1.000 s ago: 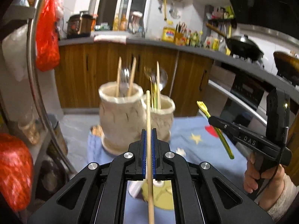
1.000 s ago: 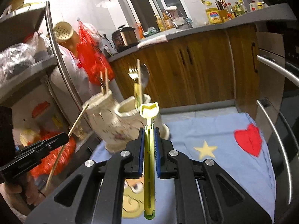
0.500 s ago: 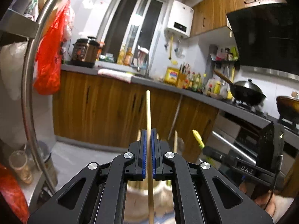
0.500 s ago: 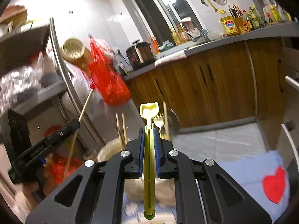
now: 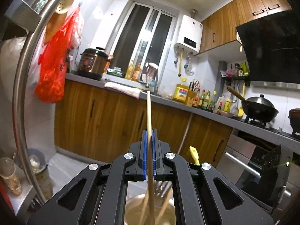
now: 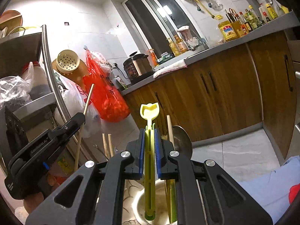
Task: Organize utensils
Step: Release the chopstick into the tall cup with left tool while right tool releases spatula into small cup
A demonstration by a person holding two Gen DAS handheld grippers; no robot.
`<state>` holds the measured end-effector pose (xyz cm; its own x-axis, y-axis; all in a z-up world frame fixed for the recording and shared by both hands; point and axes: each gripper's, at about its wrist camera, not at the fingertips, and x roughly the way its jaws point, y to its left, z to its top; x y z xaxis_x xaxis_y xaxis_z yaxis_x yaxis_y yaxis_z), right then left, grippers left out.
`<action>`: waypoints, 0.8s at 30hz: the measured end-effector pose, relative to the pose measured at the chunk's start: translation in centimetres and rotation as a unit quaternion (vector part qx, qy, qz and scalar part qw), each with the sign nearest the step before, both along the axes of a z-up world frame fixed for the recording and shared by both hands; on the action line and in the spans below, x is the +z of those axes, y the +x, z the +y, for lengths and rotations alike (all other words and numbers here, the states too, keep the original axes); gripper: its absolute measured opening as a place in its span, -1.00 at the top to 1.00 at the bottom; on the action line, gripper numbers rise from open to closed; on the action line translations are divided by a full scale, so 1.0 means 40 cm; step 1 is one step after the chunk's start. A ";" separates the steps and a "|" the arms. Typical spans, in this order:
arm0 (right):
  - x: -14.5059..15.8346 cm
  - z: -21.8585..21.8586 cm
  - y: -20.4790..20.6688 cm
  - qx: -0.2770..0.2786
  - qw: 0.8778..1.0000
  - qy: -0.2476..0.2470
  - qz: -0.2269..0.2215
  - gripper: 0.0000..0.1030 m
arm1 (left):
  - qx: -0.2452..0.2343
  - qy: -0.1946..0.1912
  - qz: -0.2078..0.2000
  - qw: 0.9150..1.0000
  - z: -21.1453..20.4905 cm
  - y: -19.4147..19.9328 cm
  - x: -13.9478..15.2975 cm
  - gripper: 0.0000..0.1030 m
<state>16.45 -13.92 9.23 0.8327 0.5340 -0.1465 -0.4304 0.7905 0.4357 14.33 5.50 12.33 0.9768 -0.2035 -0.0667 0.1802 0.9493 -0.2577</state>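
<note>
Kitchen backdrop: wood-front cabinets under a grey counter (image 5: 120,80), window behind, metal rack to one side.

Left gripper (image 5: 149,150) was clenched on a wooden chopstick (image 5: 148,112), stick upright, long axis running up past the pads and down below them. Its lower end hung over the mouth of a pale ceramic holder (image 5: 135,206), which already had other wooden chopsticks leaning inside (lower tip blurred, so couldn't tell whether it had crossed the rim).

Right gripper (image 6: 149,146) was clamped on a yellow-green plastic utensil (image 6: 149,110), also near vertical, shaped head up above the fingers. Its bottom end sat over the opening of a white holder (image 6: 138,202), apparently at or just inside the rim. A metal spoon (image 6: 182,140) and more chopsticks (image 6: 107,144) stood in holders just beyond the fingers.

Key relation: both items were already axis-vertical, with each holder's mouth directly beneath the fingers. So my read was straight descent, then release, no reorienting needed. Right looked marginally closer to seated. Risk: a tip catching on utensils already standing in the holder.
</note>
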 end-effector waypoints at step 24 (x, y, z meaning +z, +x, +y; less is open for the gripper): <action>-0.036 0.046 -0.060 -0.022 0.995 -0.082 -0.053 0.81 | 0.002 -0.002 0.003 1.000 0.044 -0.043 -0.074 0.90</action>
